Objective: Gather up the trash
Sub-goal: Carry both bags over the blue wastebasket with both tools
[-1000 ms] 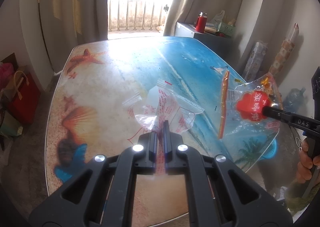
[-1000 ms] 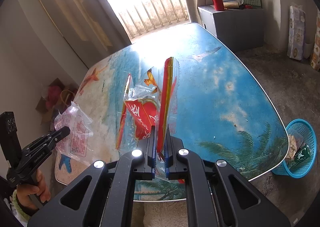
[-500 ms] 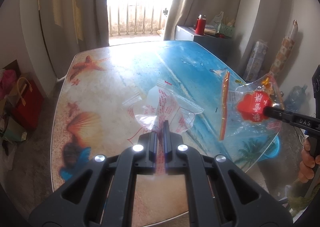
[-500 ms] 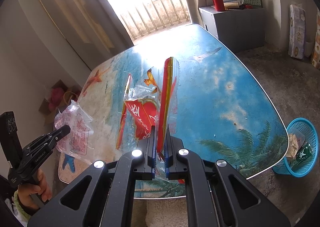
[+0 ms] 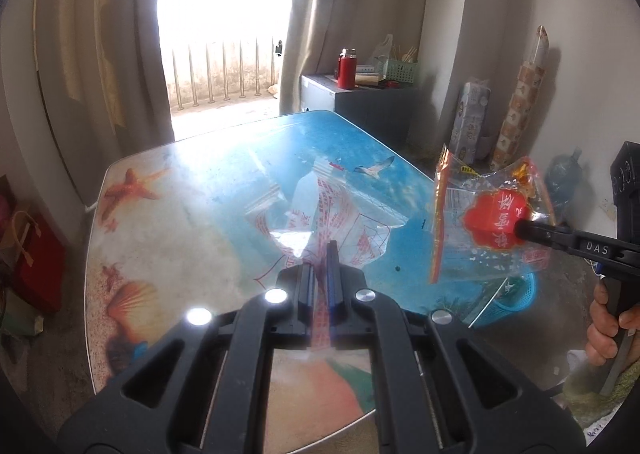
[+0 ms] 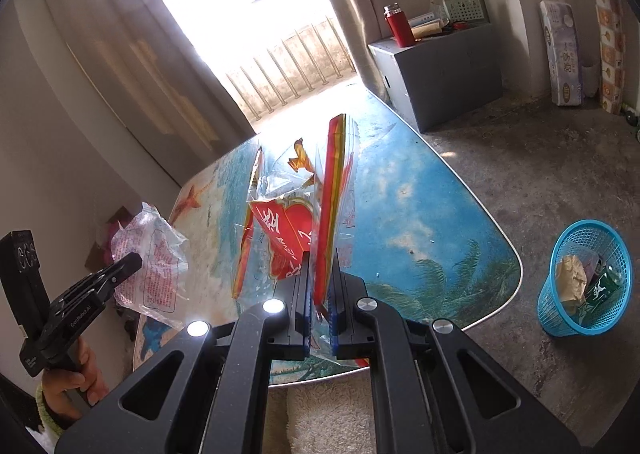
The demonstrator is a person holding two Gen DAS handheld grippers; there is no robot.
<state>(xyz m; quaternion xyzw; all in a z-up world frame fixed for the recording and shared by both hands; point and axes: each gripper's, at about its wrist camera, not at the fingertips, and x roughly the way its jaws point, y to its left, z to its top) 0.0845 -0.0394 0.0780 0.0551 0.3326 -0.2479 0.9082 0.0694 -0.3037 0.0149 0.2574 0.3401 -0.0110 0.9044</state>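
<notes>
Here both jaws were clamped: left gripper (image 5: 320, 254) on a clear printed bag (image 5: 332, 214), right gripper (image 6: 320, 274) on a red-label wrapper (image 6: 292, 234), above the table (image 6: 420, 222). Film looked light, limp, probably slippery; pinch doubled edges. Basket (image 6: 584, 278) stood beside the table.

Clear plastic bag with red printed text (image 5: 332, 222): crumpled, thin, see-through, lifted off the beach-print table (image 5: 192, 190), pinched at its near edge, body fanning up toward 12 o'clock in the left wrist view. Seen at 9 o'clock in the right wrist view (image 6: 154, 254), hanging free, wrinkled.

Clear snack wrapper with red label and red-yellow edge strips (image 6: 298, 230): empty, creased, raised above the table, held by its lower part, one strip standing nearly upright toward 12 o'clock. At 3 o'clock in the left wrist view (image 5: 488, 222), label facing the camera, white characters on it.

Blue mesh waste basket (image 6: 580, 278): upright on the floor at 3 o'clock beside the table corner, holding crumpled paper and a green packet.
</notes>
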